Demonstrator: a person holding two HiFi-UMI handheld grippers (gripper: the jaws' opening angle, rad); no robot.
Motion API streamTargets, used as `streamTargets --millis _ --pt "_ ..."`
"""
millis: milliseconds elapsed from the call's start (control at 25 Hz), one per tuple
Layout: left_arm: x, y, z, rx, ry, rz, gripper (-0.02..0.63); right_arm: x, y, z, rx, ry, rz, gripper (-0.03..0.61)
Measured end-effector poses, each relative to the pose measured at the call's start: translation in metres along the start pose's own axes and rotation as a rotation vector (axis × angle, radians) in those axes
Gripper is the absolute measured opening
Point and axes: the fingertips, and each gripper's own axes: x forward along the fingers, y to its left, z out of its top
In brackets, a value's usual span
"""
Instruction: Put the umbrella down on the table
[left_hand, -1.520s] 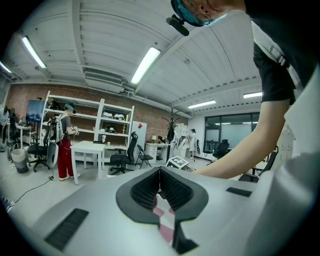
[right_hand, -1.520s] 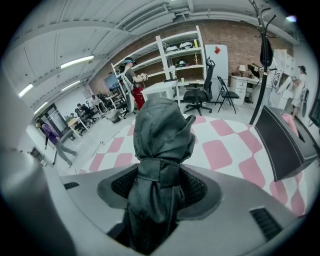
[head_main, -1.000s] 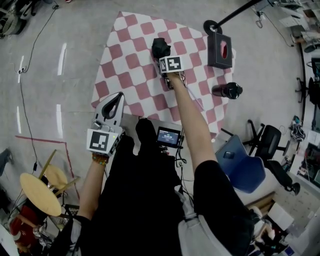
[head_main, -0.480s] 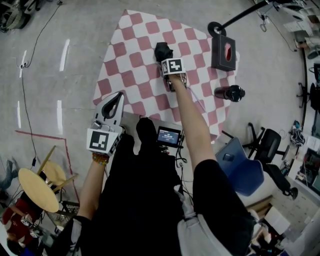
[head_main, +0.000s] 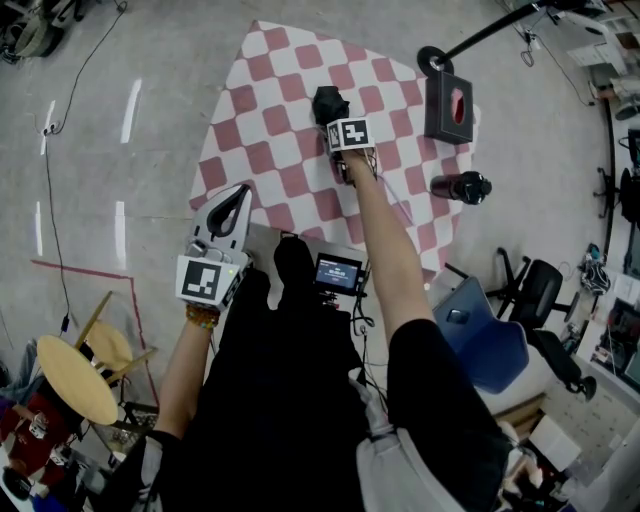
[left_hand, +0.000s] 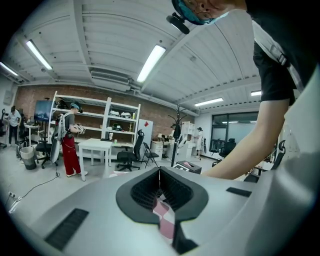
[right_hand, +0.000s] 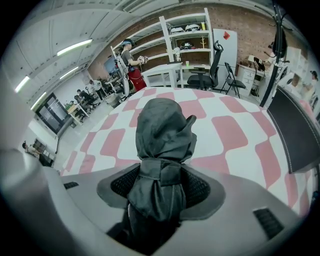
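My right gripper (right_hand: 161, 189) is clamped on the umbrella (right_hand: 163, 127) over mid table (head_main: 272, 110), bare cloth to its left, while my left gripper (left_hand: 160, 174) sits pinched together, empty, at the near-left edge.

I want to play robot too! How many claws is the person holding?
2. The left claw is shut and empty, by the checkered table's near edge. The right claw grips the black umbrella over the table.

the umbrella (head_main: 327, 103) is above the table's (head_main: 265, 130) middle. right of it lie a box (head_main: 447, 105) and, nearer, a bottle (head_main: 458, 186).
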Motion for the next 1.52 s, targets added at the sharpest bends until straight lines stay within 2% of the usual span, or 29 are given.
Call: streamTargets --millis 520,600,920,1160,1520 --pt "-0.007 -0.006 0.013 0.020 -0.063 -0.074 0.015 -0.059 0.012 0.019 -0.013 -0.150 -0.013 0.235" --pt "-0.005 -0.010 0.015 0.035 -0.074 -0.098 0.015 -0.077 0.019 0.026 -0.023 -0.199 -0.010 0.230" --pt "-0.007 -0.019 0.035 0.082 -0.112 -0.175 0.015 -0.165 0.054 0.058 -0.066 -0.425 -0.050 0.075" --pt "-0.011 -0.028 0.048 0.108 -0.141 -0.230 0.015 -0.229 0.084 0.065 -0.103 -0.562 -0.058 0.057" --pt "-0.028 -0.047 0.069 0.147 -0.175 -0.301 0.015 -0.350 0.141 0.064 -0.127 -0.844 -0.102 0.049"
